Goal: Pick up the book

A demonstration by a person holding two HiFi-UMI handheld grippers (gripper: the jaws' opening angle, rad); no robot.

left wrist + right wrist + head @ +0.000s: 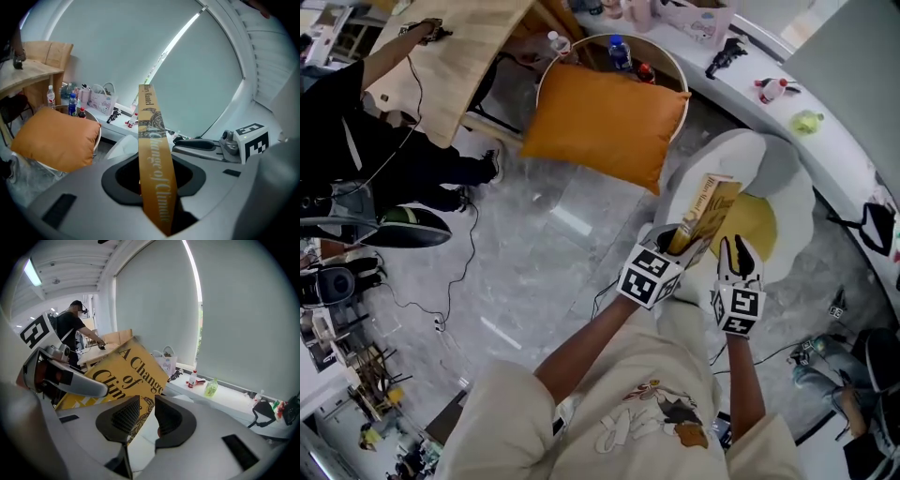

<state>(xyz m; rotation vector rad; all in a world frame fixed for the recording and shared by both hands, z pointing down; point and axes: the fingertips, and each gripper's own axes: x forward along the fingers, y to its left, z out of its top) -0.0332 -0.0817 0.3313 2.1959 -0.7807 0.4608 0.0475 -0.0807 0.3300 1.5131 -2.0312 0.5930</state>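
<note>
The yellow book with dark title lettering on its cover [705, 214] is off the seat, in the air, tilted with its top end pointing away from the person. Its lower end sits between the jaws of the left gripper [673, 239]. In the left gripper view the narrow ochre spine of the book [152, 154] runs straight up from the jaws of the left gripper [154, 182], and both pads press on it, so this gripper pinches the book.

The right gripper [736, 255] is just beside the book, on its right side, without touching it as far as I can see. In the right gripper view the jaws of the right gripper [146, 416] stand apart with only a pale surface in the gap; the cover of the book [131, 371] lies behind the left jaw, not between the two.

Below the book is a white rounded seat [778, 169] with a yellow round pad [761, 225]. Further away, a large orange cushion [605, 122] leans on a round-rimmed chair [661, 47]. A white curved counter [825, 141] with a small green bottle [806, 122] runs along the right. The floor is grey marble [534, 253].
</note>
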